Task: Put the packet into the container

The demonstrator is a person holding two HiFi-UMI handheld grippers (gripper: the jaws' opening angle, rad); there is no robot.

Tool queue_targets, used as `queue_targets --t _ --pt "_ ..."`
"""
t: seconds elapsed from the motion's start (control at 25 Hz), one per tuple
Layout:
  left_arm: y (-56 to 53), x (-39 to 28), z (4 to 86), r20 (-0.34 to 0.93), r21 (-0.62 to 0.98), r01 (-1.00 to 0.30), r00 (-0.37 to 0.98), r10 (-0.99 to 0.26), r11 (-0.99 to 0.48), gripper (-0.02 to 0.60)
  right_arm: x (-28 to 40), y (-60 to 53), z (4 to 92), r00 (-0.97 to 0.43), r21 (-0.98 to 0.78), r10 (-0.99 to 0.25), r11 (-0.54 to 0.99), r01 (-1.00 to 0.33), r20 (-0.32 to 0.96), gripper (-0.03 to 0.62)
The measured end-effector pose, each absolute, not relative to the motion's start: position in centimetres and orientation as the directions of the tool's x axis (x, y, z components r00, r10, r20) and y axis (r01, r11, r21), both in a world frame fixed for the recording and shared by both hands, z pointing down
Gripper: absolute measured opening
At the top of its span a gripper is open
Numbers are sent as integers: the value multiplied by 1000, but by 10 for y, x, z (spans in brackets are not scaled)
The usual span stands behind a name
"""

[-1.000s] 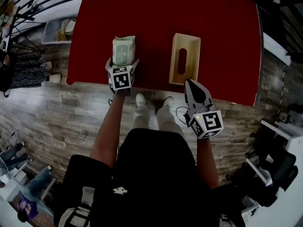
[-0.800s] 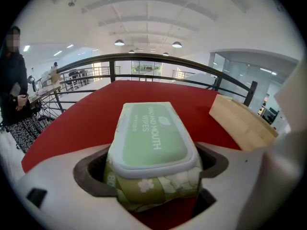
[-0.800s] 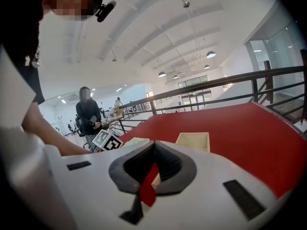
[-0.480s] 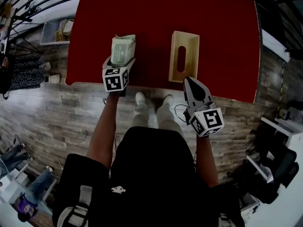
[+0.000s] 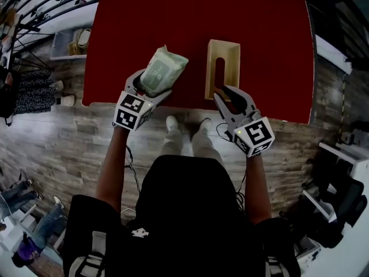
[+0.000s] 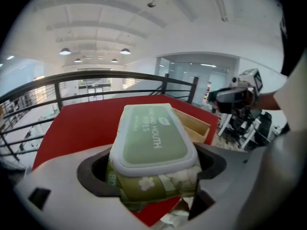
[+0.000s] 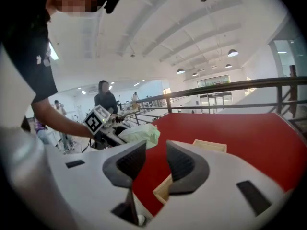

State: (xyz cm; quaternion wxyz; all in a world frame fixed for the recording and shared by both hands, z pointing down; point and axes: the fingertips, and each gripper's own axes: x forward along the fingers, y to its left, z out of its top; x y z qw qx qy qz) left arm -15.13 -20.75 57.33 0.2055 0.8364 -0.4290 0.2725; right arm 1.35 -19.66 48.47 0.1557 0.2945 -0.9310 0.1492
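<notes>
A green wipes packet (image 5: 163,70) (image 6: 151,138) is off the red table (image 5: 173,16), tilted toward the wooden container (image 5: 230,68). My left gripper (image 5: 151,85) (image 6: 151,169) is shut on the packet's near end. The container, a box with a slot in its top, lies to the packet's right (image 6: 194,123). My right gripper (image 5: 225,94) (image 7: 156,159) hovers at the container's near end (image 7: 163,190); its jaws are opening, with a narrow gap and nothing between them. The right gripper view also shows the packet (image 7: 141,134) at the left.
The table's near edge runs just under both grippers. A crate (image 5: 72,39) with items stands on the floor left of the table. Black railings border the table's far side. A person (image 7: 104,97) stands in the background. Equipment (image 5: 340,195) sits at the right.
The left gripper has lifted the packet off the table and swung it right, toward the container. The right gripper has moved up to the container's near end and its jaws have parted slightly.
</notes>
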Motion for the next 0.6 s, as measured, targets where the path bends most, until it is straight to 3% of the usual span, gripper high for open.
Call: queue_targets --t 0.04,0.12,0.32,0.6 --pt "-203 -144 571 641 94 -786 518 -567 -611 448 8 -194 486 -791 -158 -463 815 -557 399 147" --pt "-192 -127 566 672 70 -680 573 -469 -730 449 -3 -188 487 -816 -102 -377 881 -462 437 227" --pt "-165 -96 552 743 44 -392 628 -232 -919 448 -22 -170 493 -781 46 -192 978 -205 594 354" --pt "-142 -63 538 798 -8 -151 595 -97 -988 448 -39 -144 503 -667 73 13 992 101 745 432"
